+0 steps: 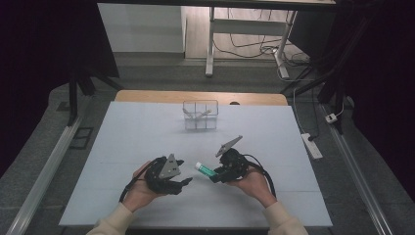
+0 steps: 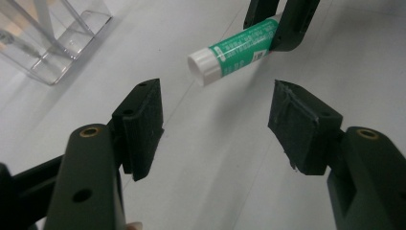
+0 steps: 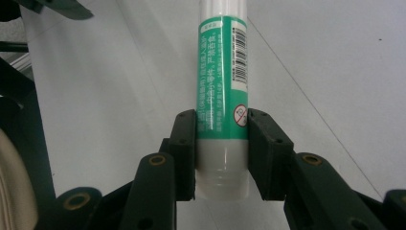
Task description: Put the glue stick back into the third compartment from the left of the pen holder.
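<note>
A green and white glue stick (image 1: 205, 169) with a white cap is held just above the white table. My right gripper (image 1: 216, 175) is shut on it near its bottom end; the tube (image 3: 222, 91) runs straight away from its pads (image 3: 187, 143). The cap end (image 2: 203, 66) points toward my left gripper (image 1: 186, 181), which is open at the near left with nothing between its fingers (image 2: 142, 125). The stick's cap lies a short way beyond the left gripper's tips.
A clear plastic box (image 1: 200, 115) with dividers stands at the middle back of the table (image 1: 293, 161), holding a pale item; its corner (image 2: 50, 43) appears in the left gripper view. A power strip (image 1: 311, 145) lies on the floor at the right.
</note>
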`<act>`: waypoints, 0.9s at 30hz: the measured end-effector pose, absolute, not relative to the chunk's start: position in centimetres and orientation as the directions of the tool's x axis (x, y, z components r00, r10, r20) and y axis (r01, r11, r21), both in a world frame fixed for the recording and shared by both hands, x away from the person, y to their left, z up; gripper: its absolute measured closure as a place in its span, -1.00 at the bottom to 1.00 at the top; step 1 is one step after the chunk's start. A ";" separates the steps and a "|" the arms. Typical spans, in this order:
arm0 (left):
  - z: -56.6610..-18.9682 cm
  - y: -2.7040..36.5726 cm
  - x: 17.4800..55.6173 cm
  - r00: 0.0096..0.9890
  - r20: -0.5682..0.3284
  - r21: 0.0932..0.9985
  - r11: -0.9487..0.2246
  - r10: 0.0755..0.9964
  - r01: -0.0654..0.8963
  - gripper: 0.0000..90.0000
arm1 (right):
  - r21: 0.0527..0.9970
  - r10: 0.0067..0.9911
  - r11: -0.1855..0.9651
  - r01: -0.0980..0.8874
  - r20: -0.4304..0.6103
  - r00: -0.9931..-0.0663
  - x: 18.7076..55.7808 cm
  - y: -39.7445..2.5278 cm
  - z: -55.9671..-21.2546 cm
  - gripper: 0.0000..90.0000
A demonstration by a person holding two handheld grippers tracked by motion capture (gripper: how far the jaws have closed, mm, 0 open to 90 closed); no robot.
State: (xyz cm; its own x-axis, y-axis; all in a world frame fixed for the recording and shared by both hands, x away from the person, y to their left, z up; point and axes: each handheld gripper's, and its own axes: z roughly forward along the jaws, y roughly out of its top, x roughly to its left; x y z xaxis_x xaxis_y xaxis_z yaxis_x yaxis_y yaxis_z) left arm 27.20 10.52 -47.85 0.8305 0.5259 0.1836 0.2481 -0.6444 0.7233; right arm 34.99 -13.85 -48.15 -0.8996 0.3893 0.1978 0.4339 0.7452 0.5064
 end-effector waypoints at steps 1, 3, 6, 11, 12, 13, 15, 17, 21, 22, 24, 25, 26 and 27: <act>-47.9 10.4 27.3 0.834 0.187 0.720 -0.650 0.520 0.244 -0.19 | 0.509 0.384 0.744 0.433 0.204 -0.900 35.0 -13.8 -48.2 0.44; -47.9 10.1 27.5 0.836 0.203 0.710 -0.665 0.510 0.233 -0.19 | 0.509 0.377 0.744 0.432 0.214 -0.901 35.1 -13.7 -48.1 0.44; -47.8 9.7 27.7 0.839 0.219 0.701 -0.678 0.498 0.219 -0.19 | 0.505 0.366 0.750 0.427 0.220 -0.904 35.1 -13.4 -47.9 0.44; -47.9 9.7 28.0 0.838 0.235 0.692 -0.690 0.492 0.211 -0.21 | 0.499 0.348 0.762 0.414 0.224 -0.910 35.4 -12.6 -47.5 0.44; -47.9 9.7 28.0 0.838 0.239 0.690 -0.693 0.491 0.208 -0.21 | 0.493 0.343 0.766 0.412 0.228 -0.911 35.4 -12.4 -47.4 0.44; -47.9 9.7 28.0 0.837 0.246 0.687 -0.697 0.488 0.205 -0.21 | 0.489 0.334 0.773 0.404 0.227 -0.915 35.5 -12.2 -47.4 0.44; -48.1 9.8 28.0 0.837 0.256 0.679 -0.707 0.483 0.200 -0.22 | 0.482 0.325 0.781 0.396 0.227 -0.918 35.5 -11.8 -47.2 0.44; -48.2 9.7 28.0 0.836 0.269 0.671 -0.716 0.479 0.195 -0.22 | 0.476 0.311 0.790 0.386 0.231 -0.922 35.7 -11.5 -47.1 0.44; -48.3 9.5 28.1 0.834 0.289 0.659 -0.730 0.470 0.182 -0.22 | 0.459 0.304 0.802 0.381 0.235 -0.923 35.7 -11.0 -47.2 0.43; -48.4 9.4 28.1 0.834 0.293 0.658 -0.732 0.467 0.178 -0.21 | 0.459 0.300 0.804 0.378 0.235 -0.925 35.7 -10.9 -47.3 0.43; -48.6 9.1 28.2 0.837 0.308 0.646 -0.745 0.452 0.165 -0.20 | 0.455 0.298 0.808 0.375 0.235 -0.925 35.7 -10.8 -47.4 0.44; -48.6 9.0 28.2 0.839 0.318 0.637 -0.755 0.443 0.157 -0.19 | 0.452 0.295 0.810 0.373 0.235 -0.926 35.7 -10.8 -47.4 0.43; -48.7 8.8 28.2 0.841 0.325 0.628 -0.764 0.433 0.151 -0.19 | 0.450 0.293 0.812 0.371 0.234 -0.927 35.7 -10.8 -47.4 0.43; -48.8 8.6 28.3 0.843 0.331 0.621 -0.771 0.425 0.144 -0.18 | 0.449 0.292 0.813 0.370 0.234 -0.927 35.7 -10.8 -47.5 0.43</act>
State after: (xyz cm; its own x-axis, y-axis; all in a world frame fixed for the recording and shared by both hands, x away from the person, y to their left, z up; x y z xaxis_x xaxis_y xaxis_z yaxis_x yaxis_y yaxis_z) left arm 28.27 8.61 -48.81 0.8426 0.4247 0.3312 0.1444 -0.7706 0.6208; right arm 35.69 -10.80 -47.48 -0.9273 0.2920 0.2340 0.3695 0.8134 0.4492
